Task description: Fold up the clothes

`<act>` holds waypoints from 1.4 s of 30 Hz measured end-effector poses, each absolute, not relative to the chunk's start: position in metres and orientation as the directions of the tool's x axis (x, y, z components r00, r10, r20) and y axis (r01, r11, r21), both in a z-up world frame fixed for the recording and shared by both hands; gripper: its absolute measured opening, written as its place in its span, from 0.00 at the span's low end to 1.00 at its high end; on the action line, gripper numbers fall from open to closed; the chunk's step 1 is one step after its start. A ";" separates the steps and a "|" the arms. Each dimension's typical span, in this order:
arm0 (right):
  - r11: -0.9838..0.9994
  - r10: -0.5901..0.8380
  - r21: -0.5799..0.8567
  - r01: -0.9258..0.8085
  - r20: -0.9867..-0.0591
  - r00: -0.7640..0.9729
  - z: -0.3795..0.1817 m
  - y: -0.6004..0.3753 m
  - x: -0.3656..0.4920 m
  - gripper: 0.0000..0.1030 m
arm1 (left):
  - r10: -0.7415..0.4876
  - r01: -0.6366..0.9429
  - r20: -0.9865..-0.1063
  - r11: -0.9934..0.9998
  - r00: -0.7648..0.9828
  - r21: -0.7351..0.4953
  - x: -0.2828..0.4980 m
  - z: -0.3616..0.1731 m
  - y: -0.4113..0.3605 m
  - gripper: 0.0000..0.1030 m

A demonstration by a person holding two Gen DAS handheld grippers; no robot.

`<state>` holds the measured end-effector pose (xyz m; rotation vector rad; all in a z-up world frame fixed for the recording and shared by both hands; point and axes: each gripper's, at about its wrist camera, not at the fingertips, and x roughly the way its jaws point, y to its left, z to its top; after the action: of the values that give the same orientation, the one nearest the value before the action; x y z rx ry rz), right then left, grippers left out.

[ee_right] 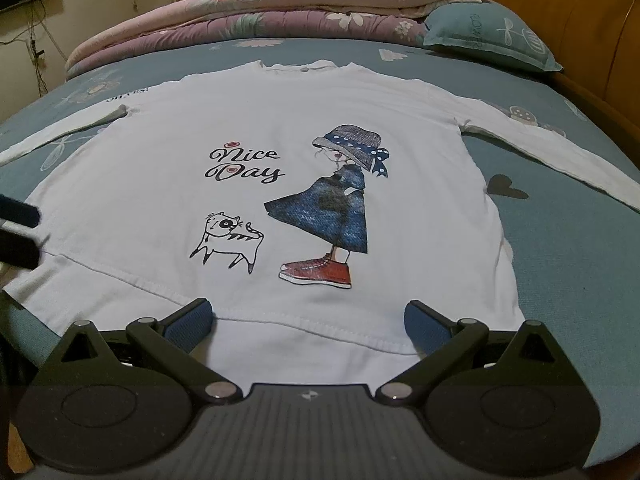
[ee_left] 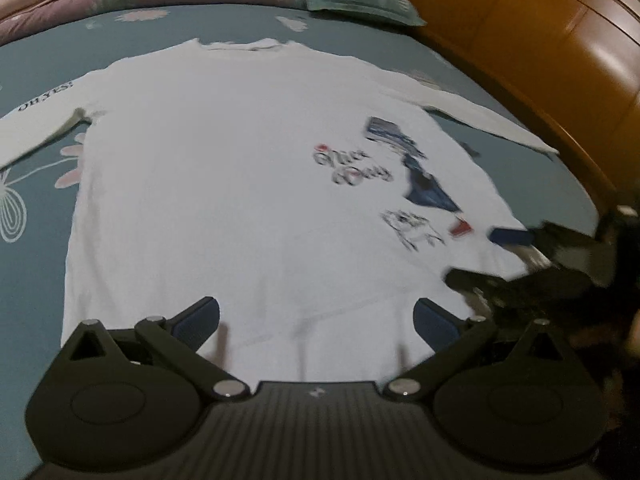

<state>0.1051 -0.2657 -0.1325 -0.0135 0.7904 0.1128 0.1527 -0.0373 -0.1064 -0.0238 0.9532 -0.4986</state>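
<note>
A white long-sleeved shirt (ee_left: 224, 184) lies flat and face up on the bed, sleeves spread to both sides. Its front (ee_right: 420, 184) carries a "Nice Day" print, a cat and a girl in a blue dress. My left gripper (ee_left: 316, 320) hovers open over the hem, nothing between its blue pads. My right gripper (ee_right: 308, 320) is also open, at the hem below the red shoes. Each gripper shows in the other's view: the right gripper (ee_left: 492, 256) at the shirt's lower right edge, the left gripper (ee_right: 24, 230) at the lower left edge. The left wrist view is motion-blurred.
The bed has a blue floral sheet (ee_right: 560, 240). Folded pink and purple quilts (ee_right: 280, 12) are stacked along the far side, with a teal pillow (ee_right: 488, 36) beside them. A wooden headboard (ee_left: 540, 48) runs along the right. Bare sheet surrounds the shirt.
</note>
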 end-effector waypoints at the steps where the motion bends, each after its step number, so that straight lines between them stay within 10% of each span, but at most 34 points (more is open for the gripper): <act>1: 0.994 0.096 0.030 -0.106 -0.710 0.697 -0.132 -0.266 0.105 1.00 | -0.406 0.379 -0.783 0.895 0.471 -0.236 0.155 -0.112 -0.036 0.99; 8: 0.994 0.096 0.029 -0.107 -0.704 0.703 -0.133 -0.266 0.104 1.00 | -0.437 0.291 -0.783 0.896 0.442 -0.335 0.128 -0.114 -0.007 0.99; 42: 0.995 0.090 0.031 -0.096 -0.701 0.708 -0.133 -0.265 0.104 1.00 | -0.238 0.277 -0.797 0.956 0.555 -0.093 0.274 -0.106 -0.037 0.99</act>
<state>0.1041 -0.2650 -0.1333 -0.0084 0.7775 0.1035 0.2744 -0.0365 -0.1059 0.0446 0.9346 -0.3041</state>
